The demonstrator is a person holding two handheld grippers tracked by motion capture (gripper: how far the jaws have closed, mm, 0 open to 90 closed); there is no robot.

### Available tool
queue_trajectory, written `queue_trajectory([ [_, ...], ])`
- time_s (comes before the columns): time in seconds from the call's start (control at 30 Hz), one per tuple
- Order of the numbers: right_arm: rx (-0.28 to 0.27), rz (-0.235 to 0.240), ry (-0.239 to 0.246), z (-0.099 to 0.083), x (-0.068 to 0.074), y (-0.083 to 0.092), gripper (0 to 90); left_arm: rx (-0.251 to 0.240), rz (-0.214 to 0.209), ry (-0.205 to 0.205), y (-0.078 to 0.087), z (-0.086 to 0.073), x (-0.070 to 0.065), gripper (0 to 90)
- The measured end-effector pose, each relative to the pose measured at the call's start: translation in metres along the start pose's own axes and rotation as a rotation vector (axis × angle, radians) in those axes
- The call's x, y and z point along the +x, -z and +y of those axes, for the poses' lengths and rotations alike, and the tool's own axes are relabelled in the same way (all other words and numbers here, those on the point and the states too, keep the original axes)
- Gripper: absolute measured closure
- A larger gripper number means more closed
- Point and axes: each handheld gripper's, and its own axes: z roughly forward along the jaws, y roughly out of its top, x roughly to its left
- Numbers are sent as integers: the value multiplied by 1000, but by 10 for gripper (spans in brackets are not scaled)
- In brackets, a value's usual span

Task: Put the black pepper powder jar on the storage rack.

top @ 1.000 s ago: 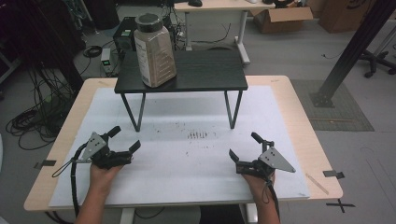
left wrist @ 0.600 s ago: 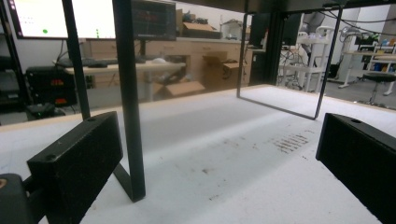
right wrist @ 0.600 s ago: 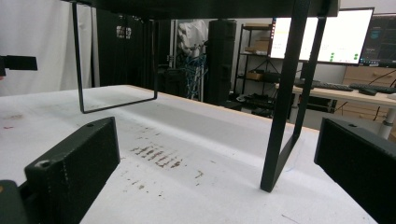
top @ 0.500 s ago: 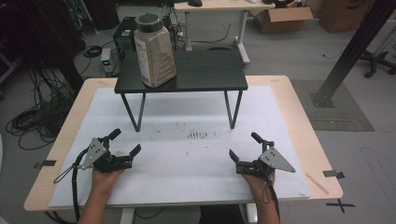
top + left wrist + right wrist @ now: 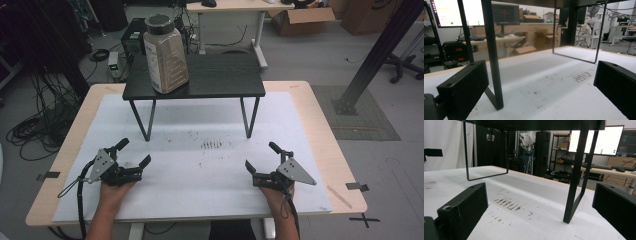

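A large tan plastic jar (image 5: pixel 165 55) with a dark lid stands upright on the left part of a small black raised table (image 5: pixel 220 75). My left gripper (image 5: pixel 134 151) rests low over the white mat (image 5: pixel 200 172) at front left, open, with nothing between its jaws. My right gripper (image 5: pixel 260 155) sits at front right, also open and holding nothing. In the left gripper view my left gripper (image 5: pixel 540 90) looks past a black table leg (image 5: pixel 492 55). In the right gripper view my right gripper (image 5: pixel 540 207) faces another leg (image 5: pixel 576 175).
Dark smudges (image 5: pixel 212 145) mark the mat between the grippers and the black table. The mat covers a wooden tabletop (image 5: pixel 320 130). Beyond the table lie cables, a desk and cardboard boxes (image 5: pixel 300 17); a black post (image 5: pixel 375 55) stands at the right.
My left gripper has drifted slightly toward the table's front edge. The right gripper and the jar have stayed put.
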Motion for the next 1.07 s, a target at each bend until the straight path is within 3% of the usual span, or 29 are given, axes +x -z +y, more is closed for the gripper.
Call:
queue_trajectory([
  [1.07, -4, 0, 3, 0, 1, 1, 0, -4, 2, -8, 1, 0, -1, 2],
])
